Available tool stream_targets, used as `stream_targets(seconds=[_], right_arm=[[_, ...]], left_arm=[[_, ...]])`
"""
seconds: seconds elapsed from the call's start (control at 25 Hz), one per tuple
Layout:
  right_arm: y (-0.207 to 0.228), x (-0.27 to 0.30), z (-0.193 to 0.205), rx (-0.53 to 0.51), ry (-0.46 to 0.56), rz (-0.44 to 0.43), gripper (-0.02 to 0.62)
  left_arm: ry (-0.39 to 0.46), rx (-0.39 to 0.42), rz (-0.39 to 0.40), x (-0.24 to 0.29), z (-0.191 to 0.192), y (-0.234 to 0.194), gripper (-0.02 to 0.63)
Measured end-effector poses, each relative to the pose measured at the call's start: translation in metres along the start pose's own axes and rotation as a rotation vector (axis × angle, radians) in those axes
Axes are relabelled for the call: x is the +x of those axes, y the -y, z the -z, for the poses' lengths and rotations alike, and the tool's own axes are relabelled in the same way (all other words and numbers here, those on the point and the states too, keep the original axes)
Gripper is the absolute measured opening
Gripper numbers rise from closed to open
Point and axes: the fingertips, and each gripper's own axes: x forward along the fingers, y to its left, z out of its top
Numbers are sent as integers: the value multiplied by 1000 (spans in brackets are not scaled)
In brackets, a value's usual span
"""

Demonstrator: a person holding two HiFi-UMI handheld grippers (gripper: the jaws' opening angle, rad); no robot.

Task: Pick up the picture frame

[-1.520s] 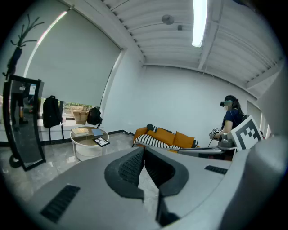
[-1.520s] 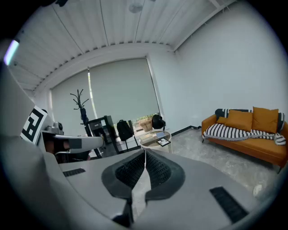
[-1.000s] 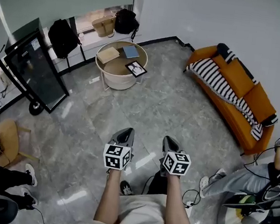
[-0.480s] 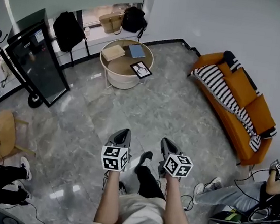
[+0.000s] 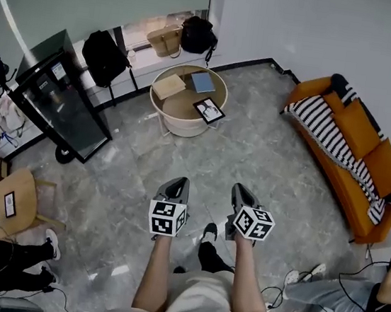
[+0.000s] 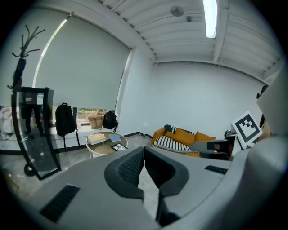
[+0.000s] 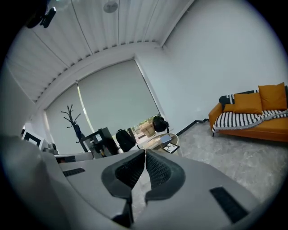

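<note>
Well apart from both tools, the picture frame lies flat on a round, pale counter at the far side of a room with a grey stone floor. The frame has a dark border around a light picture. It sits at the part of the counter nearest the person, close to the rim. Beyond it on the same counter lie a tan book and a blue book.

The person stands out on the open floor with a tool in each hand, held side by side and pointing forward and slightly down, roughly toward the counter. The left tool has its jaws pressed together with nothing between them. The right tool is likewise closed tight and empty. An orange sofa with a striped throw stands along the right wall, and a black backpack stands near the window to the left of the counter.

Judging by this, the task is at its approach stage and no grasp has begun. The next move calls for crossing the bare floor to the counter. One tool's jaws must then spread and come down over an edge of the frame. Because the frame lies flat, the edge by the rim looks the easiest to catch. The books leave little room on the far side.
</note>
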Motion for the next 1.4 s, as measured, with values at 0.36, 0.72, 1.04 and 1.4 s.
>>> stream_targets(seconds=[0.36, 0.72, 1.04, 1.4], right_arm=[[54, 80, -74, -45, -54, -100, 38], [98, 129, -92, -76, -109, -142, 38], [135, 127, -104, -68, -103, -130, 39], [169, 139, -107, -16, -112, -83, 40]], left_arm=[[7, 18, -17, 102, -59, 7, 22], [-9, -9, -74, 160, -59, 2, 21], [3, -6, -64, 189, -63, 25, 21], [-70, 19, -7, 232, -53, 39, 21]])
